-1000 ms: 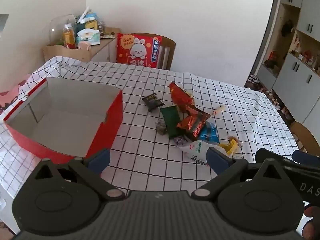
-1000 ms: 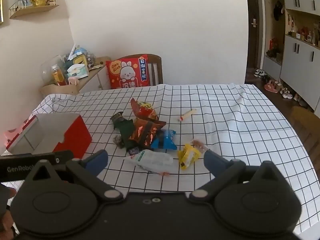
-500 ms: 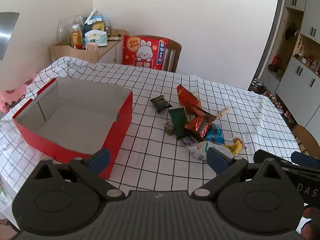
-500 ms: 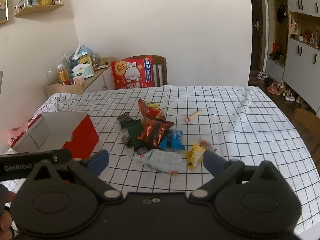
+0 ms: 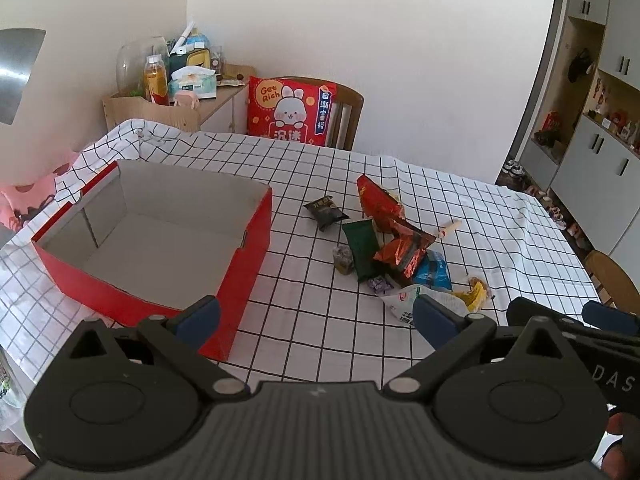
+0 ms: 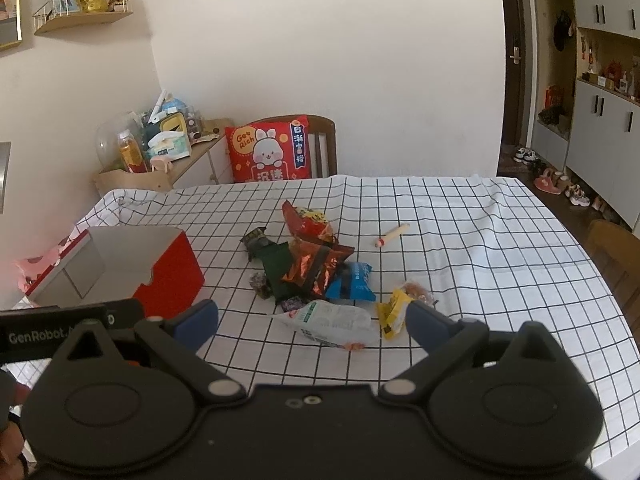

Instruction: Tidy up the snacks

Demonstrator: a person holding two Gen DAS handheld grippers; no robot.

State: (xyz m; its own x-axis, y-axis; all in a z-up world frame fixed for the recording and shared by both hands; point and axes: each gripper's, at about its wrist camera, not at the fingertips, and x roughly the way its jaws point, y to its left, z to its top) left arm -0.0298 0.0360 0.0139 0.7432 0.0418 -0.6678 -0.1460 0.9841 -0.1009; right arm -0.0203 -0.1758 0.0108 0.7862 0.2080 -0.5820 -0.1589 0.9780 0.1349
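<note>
On the table (image 6: 460, 248), under a checked cloth, a heap of snacks (image 6: 312, 272) lies loose to the right of an open red box (image 5: 160, 240), which holds nothing. Nearest the tools are a white packet (image 6: 328, 322) and a small yellow packet (image 6: 394, 310); behind them sit a blue packet (image 6: 352, 284), an orange foil bag (image 6: 316, 268), a dark green bar (image 6: 278, 268) and a red bag (image 6: 306, 220). A thin stick snack (image 6: 392, 235) lies apart on the far side.

The left tool (image 5: 316, 316) and right tool (image 6: 312, 320) both hang above the near table edge, jaws spread wide, gripping nothing. This looks like the very start: no snack is boxed. The next move likely calls for the right tool to drop onto the white packet, pinch its soft edge without crushing it, then carry it left into the box.
</note>
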